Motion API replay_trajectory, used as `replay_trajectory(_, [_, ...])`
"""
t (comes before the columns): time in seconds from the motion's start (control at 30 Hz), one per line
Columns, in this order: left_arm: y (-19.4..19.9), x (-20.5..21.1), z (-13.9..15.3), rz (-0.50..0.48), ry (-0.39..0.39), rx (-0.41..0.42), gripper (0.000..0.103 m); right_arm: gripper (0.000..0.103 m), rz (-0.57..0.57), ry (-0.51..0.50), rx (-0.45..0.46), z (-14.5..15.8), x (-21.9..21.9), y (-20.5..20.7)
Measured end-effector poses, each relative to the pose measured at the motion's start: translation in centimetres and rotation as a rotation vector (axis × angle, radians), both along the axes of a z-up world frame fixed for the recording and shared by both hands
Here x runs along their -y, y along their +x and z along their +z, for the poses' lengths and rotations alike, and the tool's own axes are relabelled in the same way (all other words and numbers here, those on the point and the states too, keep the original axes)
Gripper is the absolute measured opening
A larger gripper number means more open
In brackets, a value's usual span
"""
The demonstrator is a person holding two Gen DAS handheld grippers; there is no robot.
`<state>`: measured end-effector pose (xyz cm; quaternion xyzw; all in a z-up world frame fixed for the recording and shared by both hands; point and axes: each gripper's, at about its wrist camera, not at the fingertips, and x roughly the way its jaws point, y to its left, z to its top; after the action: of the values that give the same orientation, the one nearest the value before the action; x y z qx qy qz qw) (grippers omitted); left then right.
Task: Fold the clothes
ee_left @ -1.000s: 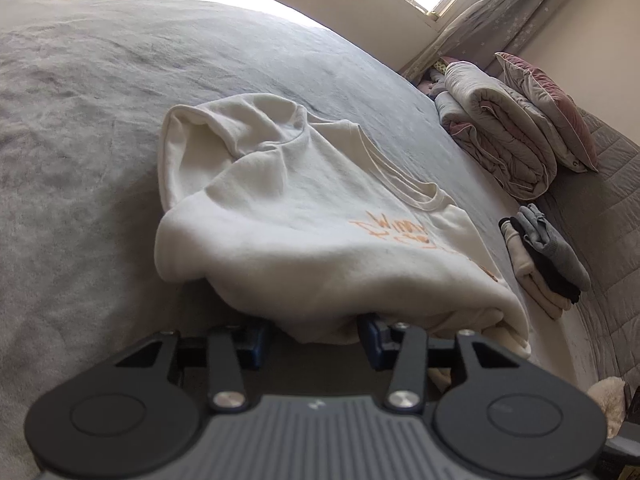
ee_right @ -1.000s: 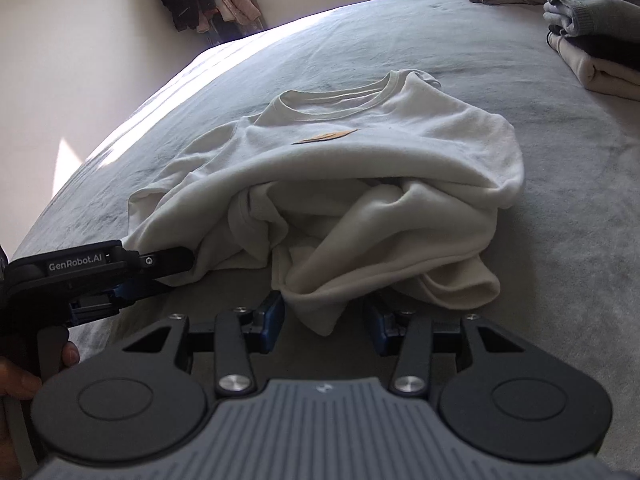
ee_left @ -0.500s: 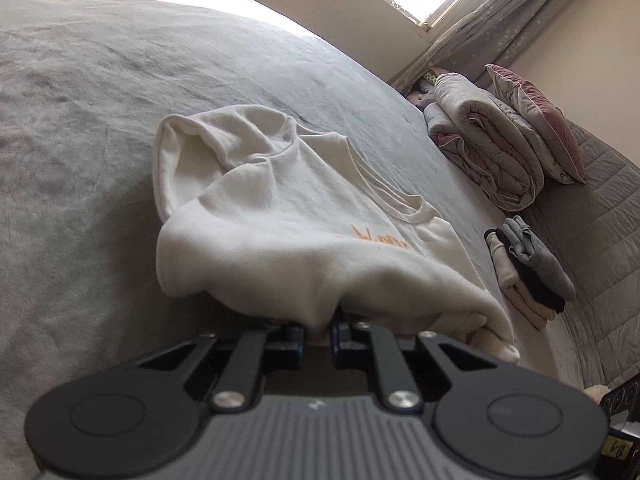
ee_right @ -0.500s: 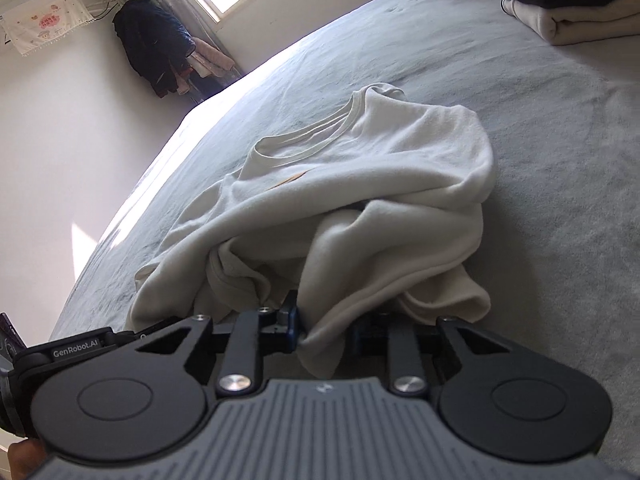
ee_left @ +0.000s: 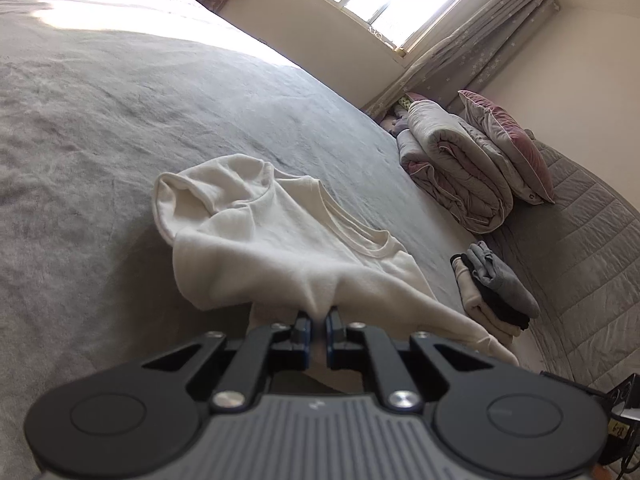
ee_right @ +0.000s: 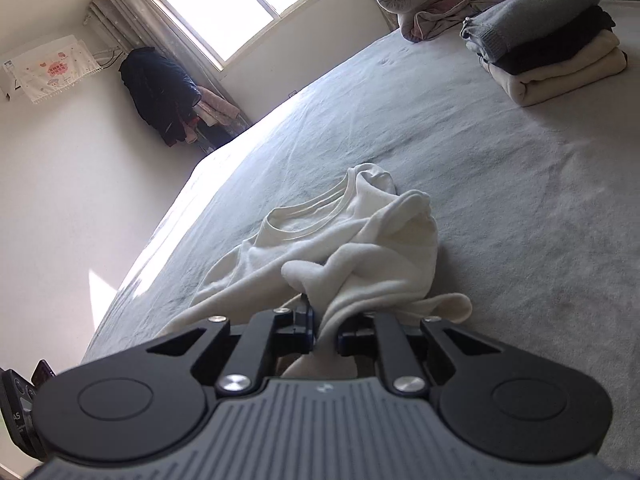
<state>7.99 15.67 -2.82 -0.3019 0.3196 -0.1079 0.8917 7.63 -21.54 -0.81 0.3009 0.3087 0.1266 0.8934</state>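
Observation:
A cream sweatshirt [ee_left: 272, 248] lies crumpled on the grey bed [ee_left: 120, 120], its neckline facing away from me. My left gripper [ee_left: 318, 322] is shut on a pinch of its near edge and lifts that edge off the bed. In the right wrist view the same sweatshirt [ee_right: 360, 248] is bunched up. My right gripper [ee_right: 326, 328] is shut on another part of its near edge, and cloth hangs down between the fingers.
A stack of folded clothes [ee_left: 492, 288] sits at the right, also in the right wrist view [ee_right: 552, 52]. A rolled duvet [ee_left: 452, 168] and a pink pillow [ee_left: 508, 152] lie by the window. Dark clothes [ee_right: 160, 92] hang in the far corner.
Both grippers went from open around the sweatshirt's near edge to shut on it. Both have since risen and tilted up, lifting the edge and bunching the cloth.

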Motion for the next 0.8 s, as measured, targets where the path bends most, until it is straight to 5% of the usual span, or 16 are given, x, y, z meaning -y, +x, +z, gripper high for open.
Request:
replay_trajectory(0.27, [-0.5,-2.6,0.8,0.062,-0.053,-0.009,0.006,0.012,-0.056,-0.036,0.022,1.6,3.0,-1.1])
replay_trajectory(0.63, [0.3,-2.1,0.3,0.051,0.015,-0.056,0.006,0.011,-0.247,-0.320,0.078,1.1,6.9,1.7])
replay_trajectory(0.8, [0.2,-2.5,-0.1,0.038,0.032,-0.064,0.006,0.016,-0.259,-0.326,0.045,0.1,7.5,2.4])
